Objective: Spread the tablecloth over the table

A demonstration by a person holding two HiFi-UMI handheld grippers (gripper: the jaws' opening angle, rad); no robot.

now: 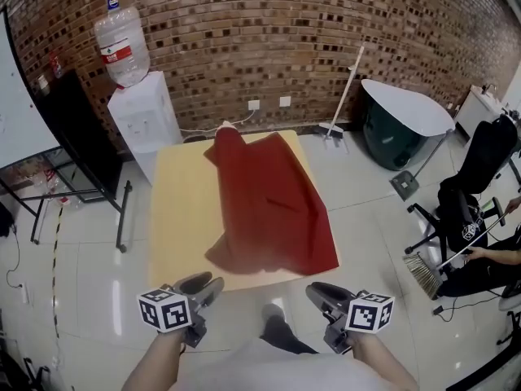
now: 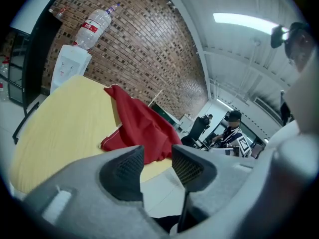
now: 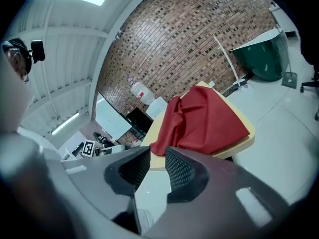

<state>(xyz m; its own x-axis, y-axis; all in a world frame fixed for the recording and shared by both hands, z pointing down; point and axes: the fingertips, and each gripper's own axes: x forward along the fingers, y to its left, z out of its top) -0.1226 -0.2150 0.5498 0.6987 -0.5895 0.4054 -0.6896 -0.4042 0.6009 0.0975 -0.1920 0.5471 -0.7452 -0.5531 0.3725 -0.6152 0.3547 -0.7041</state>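
Observation:
A red tablecloth [image 1: 269,206] lies crumpled and part-spread on a pale yellow table [image 1: 179,218], covering its middle and right side, with one bunched end at the far edge. My left gripper [image 1: 203,286] is open and empty, short of the table's near edge. My right gripper [image 1: 319,293] is also open, with a narrower gap, and empty, near the cloth's near right corner. The cloth [image 2: 142,128] shows ahead of the left jaws, apart from them. In the right gripper view the cloth [image 3: 204,121] drapes over the table [image 3: 244,136] beyond the jaws.
A water dispenser [image 1: 142,112] with a big bottle stands behind the table's left. A dark rack [image 1: 77,137] is at the left. A green tub [image 1: 399,125] and a broom [image 1: 346,96] stand at the back right. A seated person [image 1: 488,255] is at the right edge.

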